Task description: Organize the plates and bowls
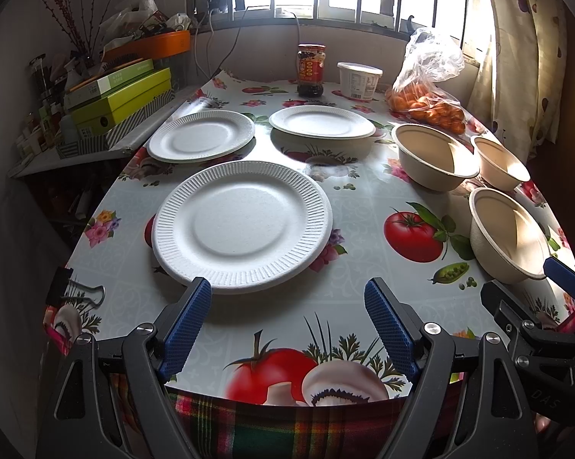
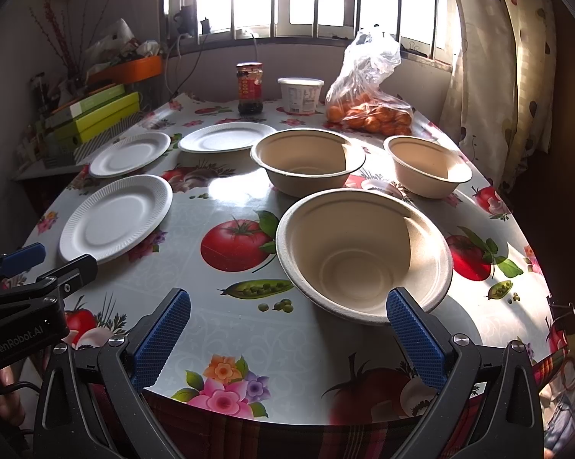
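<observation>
left tool [image 1: 287, 321] apart, lined up on near plate [image 1: 241, 225] | right tool [image 2: 287, 329] apart, at near bowl [image 2: 364, 252] rim, contact unclear | plates left, bowls right on surface [image 1: 364, 199], likely for stacking

table [image 1: 364, 206], fruit-print cloth: three white plates [image 1: 241, 225], three beige bowls [image 2: 364, 252], jar [image 1: 311, 70], tub [image 1: 359, 80], bag of oranges [image 1: 425, 105].
</observation>
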Motion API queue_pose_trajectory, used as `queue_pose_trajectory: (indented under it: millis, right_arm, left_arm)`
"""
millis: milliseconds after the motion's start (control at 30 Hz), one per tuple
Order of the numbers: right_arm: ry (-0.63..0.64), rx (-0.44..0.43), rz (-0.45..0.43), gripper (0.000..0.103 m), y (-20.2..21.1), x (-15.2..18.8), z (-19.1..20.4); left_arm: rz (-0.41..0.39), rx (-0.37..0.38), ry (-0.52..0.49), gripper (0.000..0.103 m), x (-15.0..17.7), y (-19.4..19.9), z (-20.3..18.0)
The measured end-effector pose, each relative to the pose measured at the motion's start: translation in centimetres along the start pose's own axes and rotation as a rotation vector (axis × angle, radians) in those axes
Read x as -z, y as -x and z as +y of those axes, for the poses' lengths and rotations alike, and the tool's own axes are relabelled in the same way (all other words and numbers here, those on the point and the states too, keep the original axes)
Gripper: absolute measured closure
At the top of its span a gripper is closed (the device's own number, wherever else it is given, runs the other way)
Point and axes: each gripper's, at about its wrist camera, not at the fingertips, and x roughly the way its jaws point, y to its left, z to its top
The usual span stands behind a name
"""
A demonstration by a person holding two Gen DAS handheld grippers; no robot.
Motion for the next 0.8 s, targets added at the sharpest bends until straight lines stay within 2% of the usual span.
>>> queue_pose_trajectory:
  millis: [267, 433, 667, 800]
  right_arm:
    - [0.002, -0.002, -0.004, 0.0, -0.1, 0.1, 0.2]
    - [0.028, -0.028, -0.034, 0.0, 0.7, -0.9, 0.3]
    - [0.093, -0.151, -0.104, 0.0, 1.9, -3.2, 1.6]
    - [0.083, -0.276, -0.117, 0.0, 2.0, -5.4, 2.2]
  left_arm:
    - [-0.003, 0.0, 0.006, 0.02, 0.0, 0.1, 0.1]
    - [-0.034, 0.005, 0.037, 0.02, -0.7, 1.0, 1.5]
    - [-0.053, -0.004, 0.06, 0.02, -2.1, 1.8, 4.7]
    - [-0.041, -0.022, 0.079, 0.02, -3.1, 1.8, 6.7]
